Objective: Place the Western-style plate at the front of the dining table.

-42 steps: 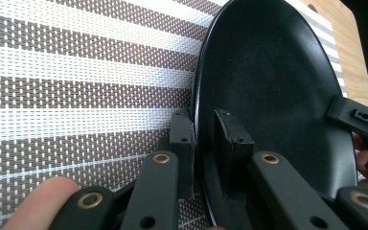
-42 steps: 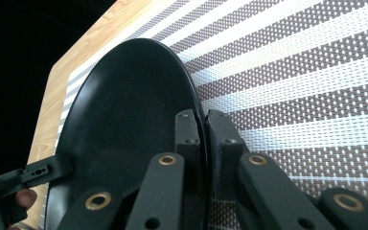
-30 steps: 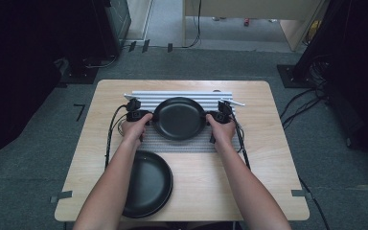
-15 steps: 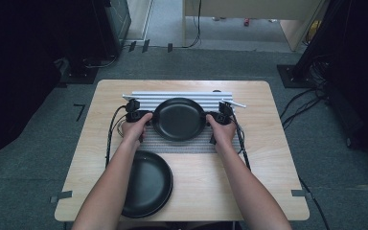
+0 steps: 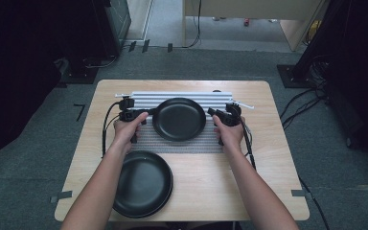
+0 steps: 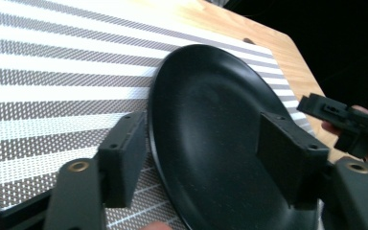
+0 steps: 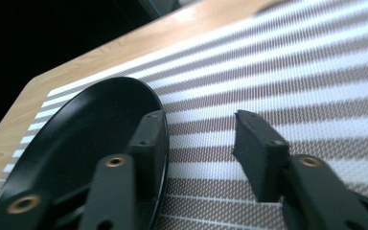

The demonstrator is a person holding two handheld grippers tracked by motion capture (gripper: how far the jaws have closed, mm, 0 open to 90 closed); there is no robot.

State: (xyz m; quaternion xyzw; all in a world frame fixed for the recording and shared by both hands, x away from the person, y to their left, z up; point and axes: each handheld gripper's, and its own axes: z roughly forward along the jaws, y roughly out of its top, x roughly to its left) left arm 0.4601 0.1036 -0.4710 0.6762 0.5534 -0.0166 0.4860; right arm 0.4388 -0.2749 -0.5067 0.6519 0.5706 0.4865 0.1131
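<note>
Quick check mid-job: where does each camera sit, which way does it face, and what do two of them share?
High view: above the person's side, looking forward and down on the table; both forearms, left gripper and right gripper flank the plate on the striped mat.
Left gripper view: rides that gripper, looking across the plate; its fingers straddle the rim, just opened.
Right gripper view: looks from the opposite side; fingers apart, just opened.
Shared: both gripper views show plate and mat.
</note>
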